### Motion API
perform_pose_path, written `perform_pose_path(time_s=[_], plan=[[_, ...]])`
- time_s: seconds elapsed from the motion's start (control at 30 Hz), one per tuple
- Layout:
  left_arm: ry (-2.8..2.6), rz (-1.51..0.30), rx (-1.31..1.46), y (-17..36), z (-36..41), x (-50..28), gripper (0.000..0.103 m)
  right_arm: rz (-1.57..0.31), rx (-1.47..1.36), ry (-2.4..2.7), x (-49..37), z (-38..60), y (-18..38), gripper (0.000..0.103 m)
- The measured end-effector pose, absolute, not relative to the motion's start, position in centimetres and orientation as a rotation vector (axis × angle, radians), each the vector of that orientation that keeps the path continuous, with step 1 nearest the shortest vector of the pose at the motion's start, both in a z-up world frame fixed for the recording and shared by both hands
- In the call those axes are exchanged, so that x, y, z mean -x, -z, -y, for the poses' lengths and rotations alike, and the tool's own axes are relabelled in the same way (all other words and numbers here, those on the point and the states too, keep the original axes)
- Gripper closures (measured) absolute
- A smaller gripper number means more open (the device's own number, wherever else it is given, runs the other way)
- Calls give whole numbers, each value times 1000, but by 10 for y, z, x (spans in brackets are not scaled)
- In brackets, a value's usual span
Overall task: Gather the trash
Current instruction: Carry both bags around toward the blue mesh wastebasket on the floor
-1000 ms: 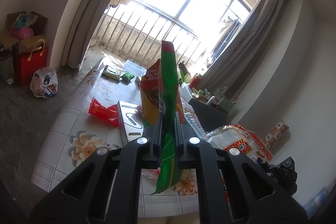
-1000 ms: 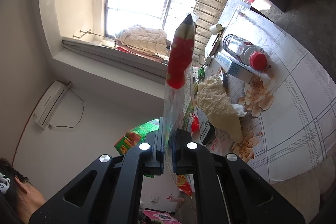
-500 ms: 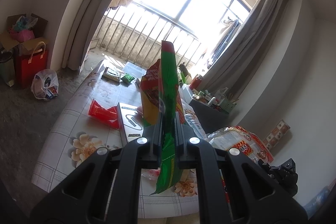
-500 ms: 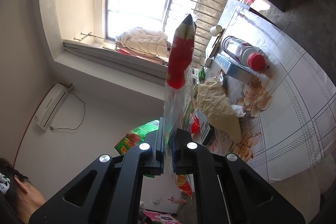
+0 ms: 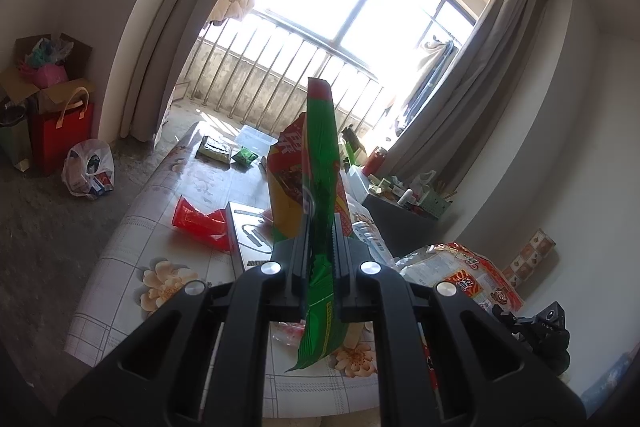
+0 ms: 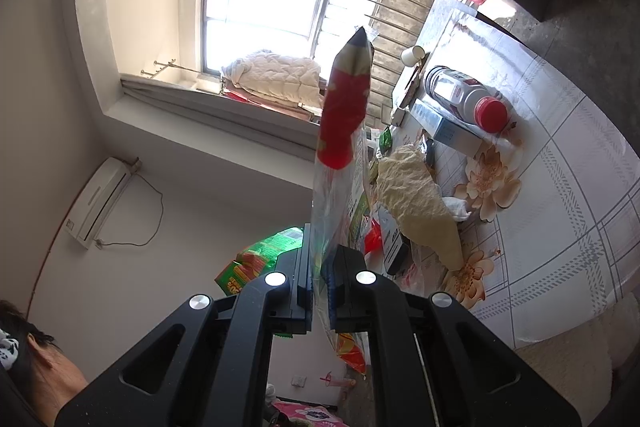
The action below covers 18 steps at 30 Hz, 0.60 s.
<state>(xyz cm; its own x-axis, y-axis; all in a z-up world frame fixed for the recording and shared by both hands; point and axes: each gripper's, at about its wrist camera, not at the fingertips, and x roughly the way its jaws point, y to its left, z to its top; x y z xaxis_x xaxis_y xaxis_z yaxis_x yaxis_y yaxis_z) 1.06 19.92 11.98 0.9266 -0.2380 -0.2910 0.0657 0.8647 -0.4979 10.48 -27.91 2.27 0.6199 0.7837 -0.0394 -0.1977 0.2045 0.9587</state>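
Observation:
In the left wrist view my left gripper (image 5: 321, 227) is shut on a green and red snack bag (image 5: 320, 147), seen edge-on and standing up above the floral table (image 5: 120, 267). The same green bag (image 6: 260, 259) shows at the left of the right wrist view. My right gripper (image 6: 319, 259) is shut on a clear plastic bag with a red printed top (image 6: 342, 115), also edge-on. That bag (image 5: 460, 267) and the right gripper's black body (image 5: 536, 323) appear at the lower right of the left wrist view. Both bags hang in the air beside the table.
On the table lie a red crumpled wrapper (image 5: 200, 223), a grey box (image 5: 248, 239), green packets (image 5: 216, 149), a red-capped bottle (image 6: 464, 95), beige crumpled paper (image 6: 416, 199) and a paper cup (image 6: 412, 55). A red gift bag (image 5: 60, 131) and white plastic bag (image 5: 88, 167) sit on the floor. A person's head (image 6: 28, 355) is close by.

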Motion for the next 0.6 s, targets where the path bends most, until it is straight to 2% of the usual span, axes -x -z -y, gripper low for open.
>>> perform_pose_path(time_s=[0.6], plan=[[169, -327, 458, -141, -194, -9, 95, -601, -1101, -765, -116, 273, -44, 97]])
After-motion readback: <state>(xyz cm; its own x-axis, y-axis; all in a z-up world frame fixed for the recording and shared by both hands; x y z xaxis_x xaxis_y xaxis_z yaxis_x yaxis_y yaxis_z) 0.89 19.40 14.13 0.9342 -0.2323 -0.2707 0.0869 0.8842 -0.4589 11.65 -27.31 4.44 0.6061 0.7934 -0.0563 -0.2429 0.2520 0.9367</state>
